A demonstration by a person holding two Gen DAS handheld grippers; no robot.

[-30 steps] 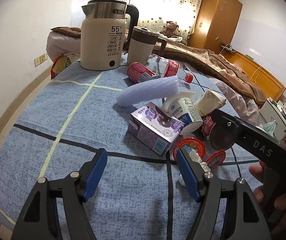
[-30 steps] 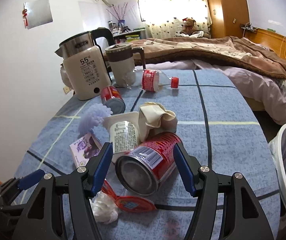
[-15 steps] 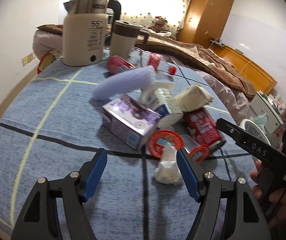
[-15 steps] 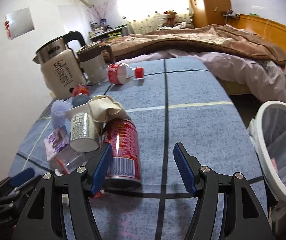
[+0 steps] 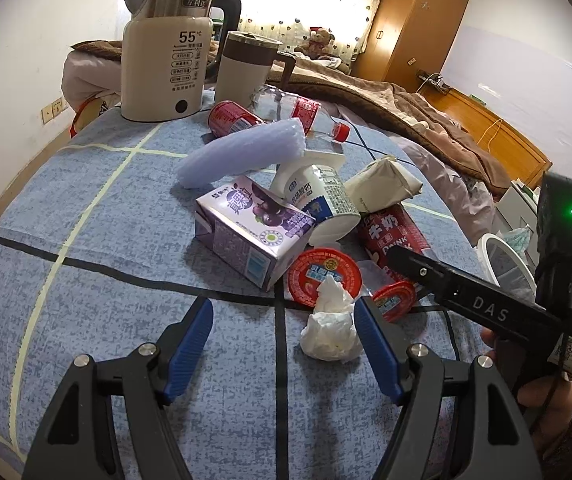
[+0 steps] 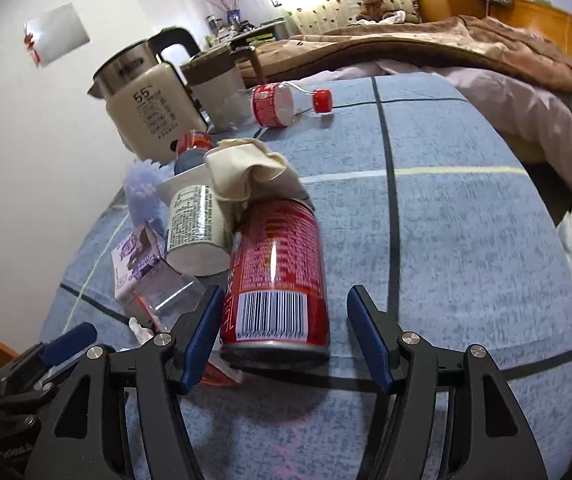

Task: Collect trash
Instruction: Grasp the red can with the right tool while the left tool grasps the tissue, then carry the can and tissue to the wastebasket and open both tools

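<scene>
Two hand-held grippers are open. The right hand-held gripper has the red can between its fingers, lying lengthwise toward it near the counter's front edge; the left hand-held gripper is beside a tissue.

Light: bright daylight through the curtained window, top centre, blown out.
Glare: streak on the can.
Edges: fisheye bending, black corners.
Focus: sharp.

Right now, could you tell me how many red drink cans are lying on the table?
2: one red can between the right gripper's open fingers, another lying by the kettle. Clutter may hide others.
</scene>
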